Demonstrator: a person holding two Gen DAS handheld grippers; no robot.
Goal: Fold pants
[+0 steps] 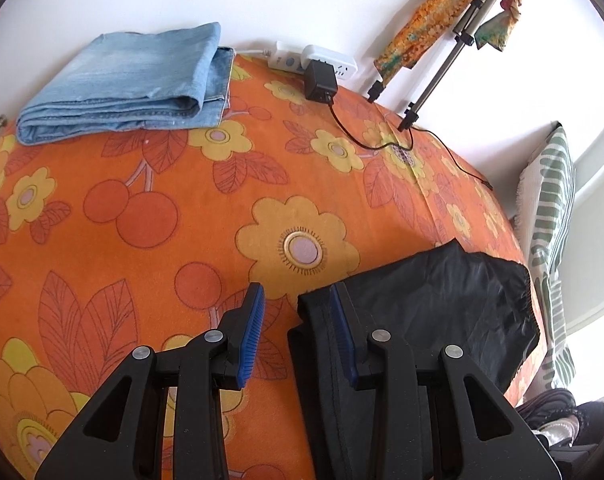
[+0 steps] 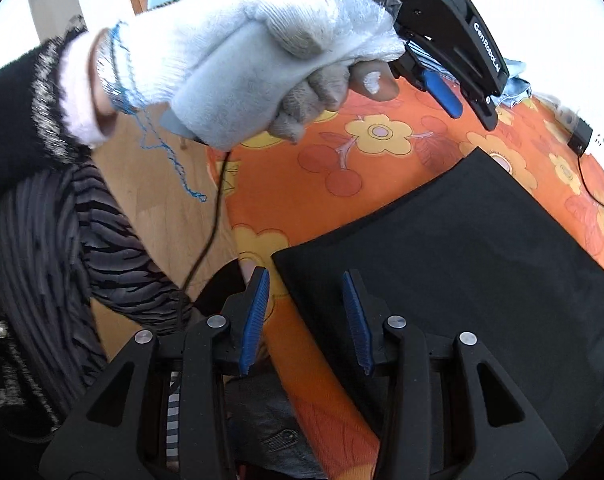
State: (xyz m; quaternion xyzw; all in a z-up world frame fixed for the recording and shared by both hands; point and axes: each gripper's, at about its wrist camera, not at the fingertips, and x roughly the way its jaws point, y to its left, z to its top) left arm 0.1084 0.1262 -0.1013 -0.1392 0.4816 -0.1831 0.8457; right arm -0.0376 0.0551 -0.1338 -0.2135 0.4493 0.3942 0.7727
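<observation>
Pants (image 2: pixel 461 264), black, lie folded into a compact rectangle on the orange flowered bedspread (image 1: pixel 182 208), close to the bed's near edge; the elastic waistband shows at the far right end in the left wrist view. Fabric looks thin, matte and limp: judged light, soft, no stiffness, likely to sag and slide open if lifted by a single layer. Best hold is judged to be at a folded edge or corner, pinching all layers together, one gripper at each end. Left gripper (image 1: pixel 296 314): fingers spread wide, holding nothing; the right-hand finger sits over the pants' left edge while the other finger is over bare bedspread, so that edge falls in the gap; contact with the cloth cannot be confirmed. Right gripper (image 2: pixel 305 308): fingers likewise wide apart and empty, with the near left corner of the pants between them or just below; height above the cloth cannot be told. In the right wrist view the person's gloved left hand (image 2: pixel 242 60) grips the left tool's handle, raised above the bed. Further out: folded light blue jeans (image 1: pixel 122 84) at the far side of the bed, well apart from the pants; a white power strip (image 1: pixel 313 60) with a black adapter and cable; a tripod (image 1: pixel 453 44) leg against the wall.
</observation>
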